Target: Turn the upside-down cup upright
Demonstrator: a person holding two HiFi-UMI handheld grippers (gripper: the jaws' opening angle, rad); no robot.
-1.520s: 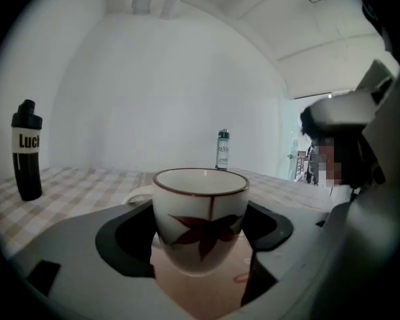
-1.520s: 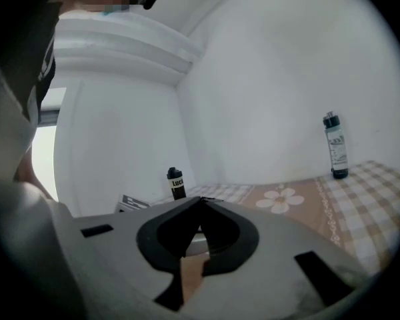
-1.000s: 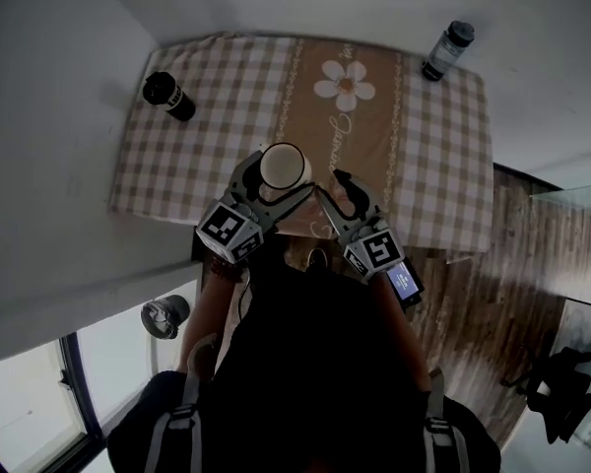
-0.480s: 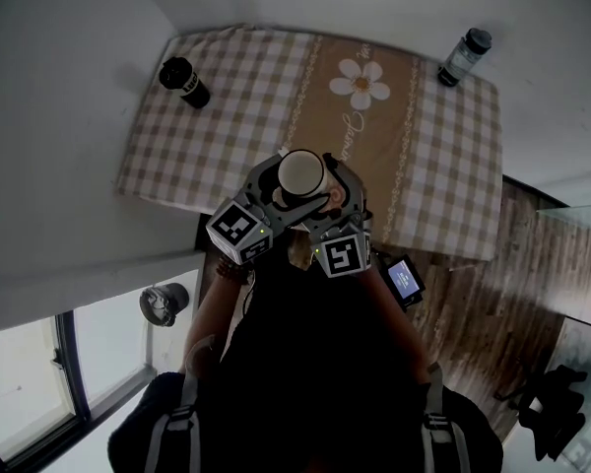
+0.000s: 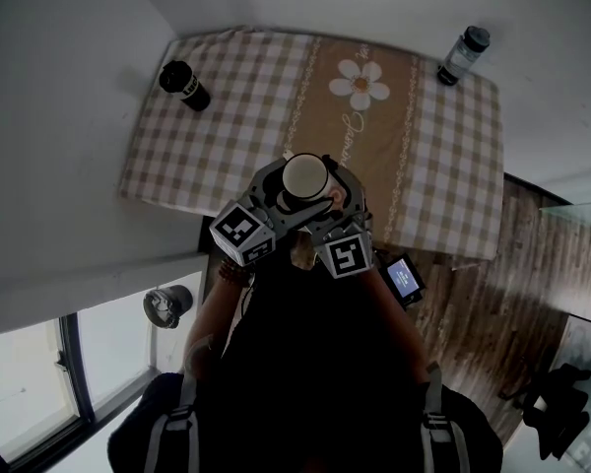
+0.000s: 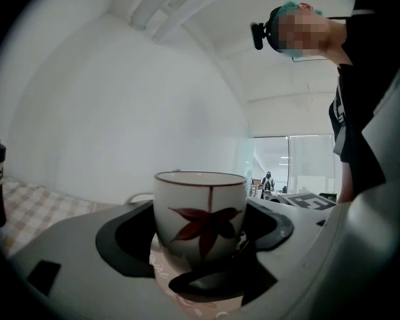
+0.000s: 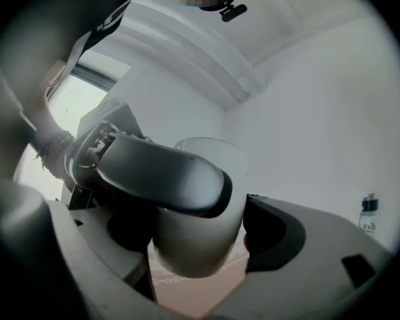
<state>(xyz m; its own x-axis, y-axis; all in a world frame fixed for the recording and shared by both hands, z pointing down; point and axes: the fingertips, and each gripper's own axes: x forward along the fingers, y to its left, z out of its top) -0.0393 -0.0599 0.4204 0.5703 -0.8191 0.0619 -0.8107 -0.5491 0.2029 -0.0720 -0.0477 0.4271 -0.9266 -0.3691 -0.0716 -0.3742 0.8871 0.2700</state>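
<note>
Upright white cup (image 5: 304, 177) w/ red leaf, held above checked table's (image 5: 227, 106) near edge. L gripper (image 6: 200, 235) clamps it; R gripper (image 7: 193, 235) (jaws just been opening wide) brackets it, not gripping.

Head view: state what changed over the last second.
The right tool swung in from the right to the cup, and its jaws have just opened wide around it. The left tool kept its grip on the cup, mouth up above the table. The black bottle and the clear bottle stayed put.
</note>
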